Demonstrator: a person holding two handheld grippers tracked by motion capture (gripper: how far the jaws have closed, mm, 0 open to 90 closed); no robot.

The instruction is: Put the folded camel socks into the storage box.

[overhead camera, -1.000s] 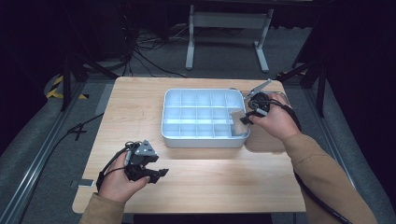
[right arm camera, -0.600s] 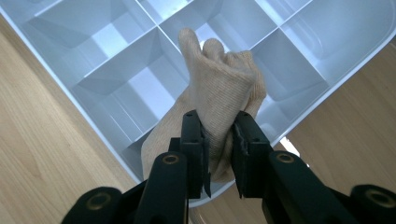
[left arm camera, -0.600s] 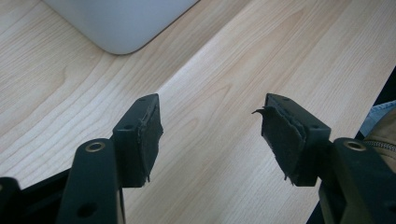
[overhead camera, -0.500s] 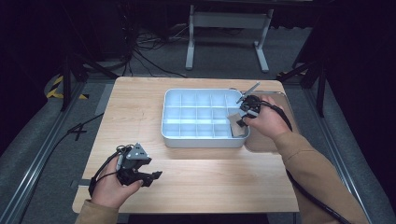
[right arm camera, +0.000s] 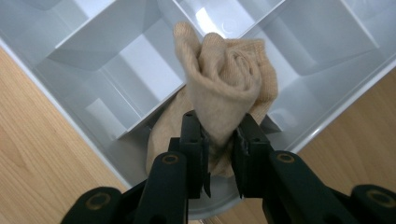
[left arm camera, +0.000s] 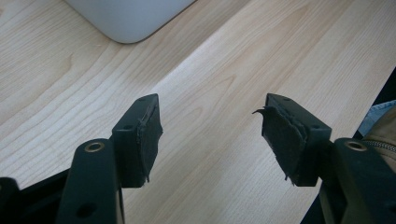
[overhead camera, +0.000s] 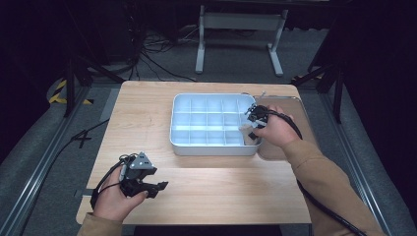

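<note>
A white divided tray (overhead camera: 183,142) sits on the wooden table. My right gripper (overhead camera: 251,132) is shut on a rolled beige sock (right arm camera: 224,88) and holds it down into the tray's near right corner compartment (right arm camera: 135,154). In the high view the sock (overhead camera: 245,132) peeks out beside the hand. My left gripper (overhead camera: 156,188) rests low over the table's front left, open, with nothing between its pads (left arm camera: 149,135). The tray's rounded corner (left arm camera: 126,23) lies ahead of it.
A clear lid or flat panel (overhead camera: 290,105) lies to the right of the tray under the right hand. Bare table (overhead camera: 221,187) stretches across the front. The tray's other compartments (overhead camera: 206,118) look empty. Dark floor with cables and a stand surrounds the table.
My right gripper has come down and slightly toward me with the sock, from the tray's right rim into the near right corner. The left hand has shifted slightly toward the front edge.
</note>
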